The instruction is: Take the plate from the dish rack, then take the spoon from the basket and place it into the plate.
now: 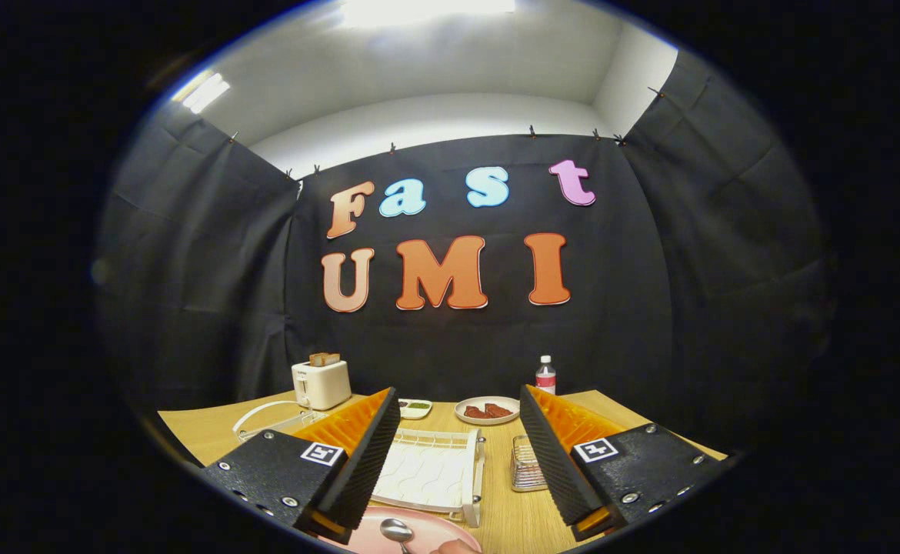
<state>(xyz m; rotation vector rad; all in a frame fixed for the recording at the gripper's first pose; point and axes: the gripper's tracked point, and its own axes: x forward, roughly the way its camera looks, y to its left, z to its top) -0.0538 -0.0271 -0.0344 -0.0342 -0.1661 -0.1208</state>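
Bottom centre of the gripper view: pink plate [427, 531] on the wooden table [508, 515], with the spoon [398, 532] lying in it, bowl up toward the rack, handle running down out of sight. A fingertip of a person's hand [454, 547] shows just right of the spoon handle, at the plate's near edge. Gripper [459, 462] fingers spread wide apart, nothing between them, not touching plate or spoon; their tips sit over the table further back. White dish rack [435, 469] lies between the fingers, just beyond the plate, no dishes in it. Small wire basket [525, 465] stands right of the rack, partly hidden by the right finger; I cannot tell what it holds. Mid-frame, further back: white plate with brown food [487, 410], small dish with green bits [416, 408] left of it, bottle [545, 375] behind. Left of centre, toaster [321, 382] with toast sticking up, near the table's back edge.
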